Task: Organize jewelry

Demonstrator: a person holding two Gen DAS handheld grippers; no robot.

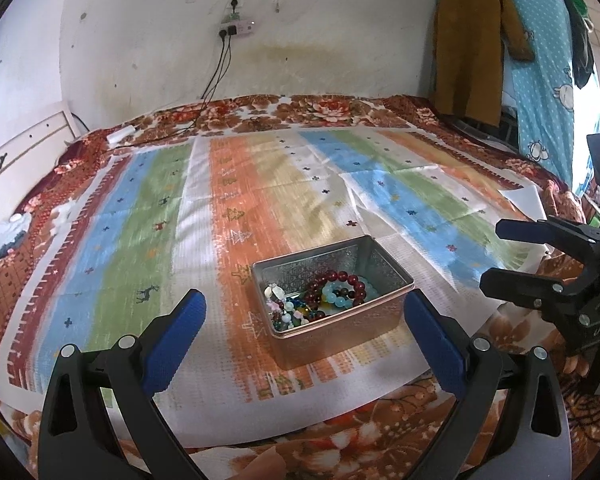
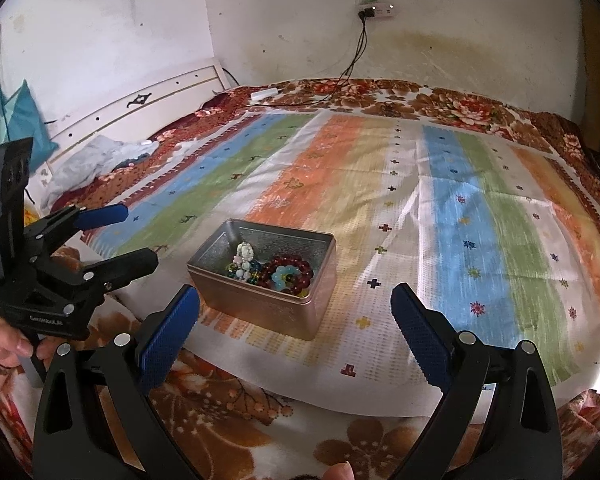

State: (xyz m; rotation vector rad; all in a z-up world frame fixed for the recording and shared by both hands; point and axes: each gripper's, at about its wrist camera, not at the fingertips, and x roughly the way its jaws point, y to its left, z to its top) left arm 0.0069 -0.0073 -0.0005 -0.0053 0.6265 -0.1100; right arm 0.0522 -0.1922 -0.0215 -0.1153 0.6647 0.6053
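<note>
**Both grippers spread wide over a tin of beads**

Nearest the lens, the left gripper [image 1: 304,312] stands with its blue-padded fingers [image 1: 176,332] spread apart, holding nothing; the right gripper [image 2: 296,308] is likewise wide open and empty. Each shows in the other's view off to the side (the left one at [image 2: 112,240], the right one at [image 1: 496,256]), jaws parted there too.

Beneath everything lies a floral blanket [image 1: 332,112], brown and red, and on it a striped mat [image 1: 148,216] in blue, green, orange and white, printed with small crosses, trees and deer. A silver metal tin [image 2: 260,304], lid off, sits on the mat's near part, just beyond both sets of fingertips.

Inside the tin: a dark red bead bracelet [image 1: 350,280], a pale blue bead bracelet [image 1: 336,298] within its loop, and a heap of small mixed beads [image 1: 284,312] beside them.

Raised lettering marks the gripper bodies, too blurred to read surely.

On the wall, a power strip [image 1: 236,28] carries two black plugs.
</note>
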